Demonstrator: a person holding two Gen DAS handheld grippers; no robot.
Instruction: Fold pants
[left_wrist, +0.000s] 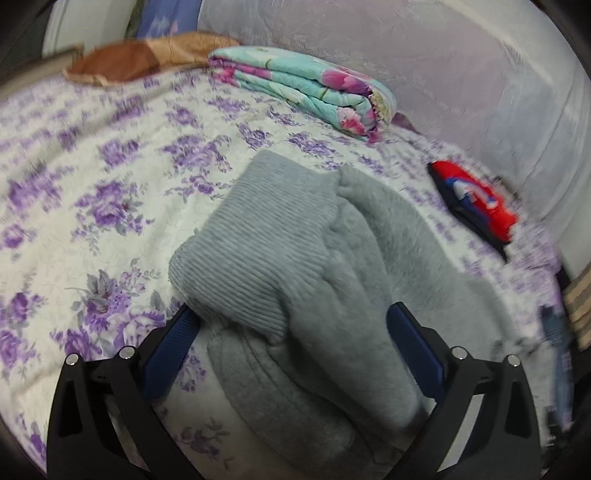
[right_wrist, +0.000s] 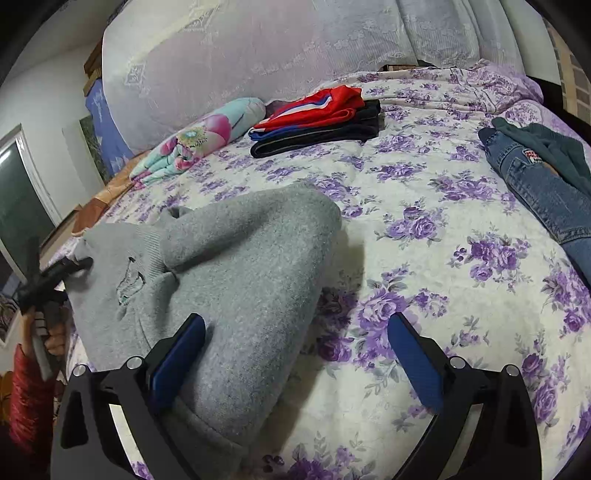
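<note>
Grey pants (left_wrist: 295, 258) lie bunched on the floral bed (left_wrist: 92, 192) — ribbed cuff folded over on top. Left tongs (left_wrist: 291, 336) released, straddling the fabric. Right tongs (right_wrist: 295, 343) released too — left finger touching the pants.

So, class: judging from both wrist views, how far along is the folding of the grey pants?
Done: the grey pants lie doubled over on the bedspread. In hand: left gripper and right gripper are open, neither gripping. Left: likely another fold; jeans lie unfolded.
</note>
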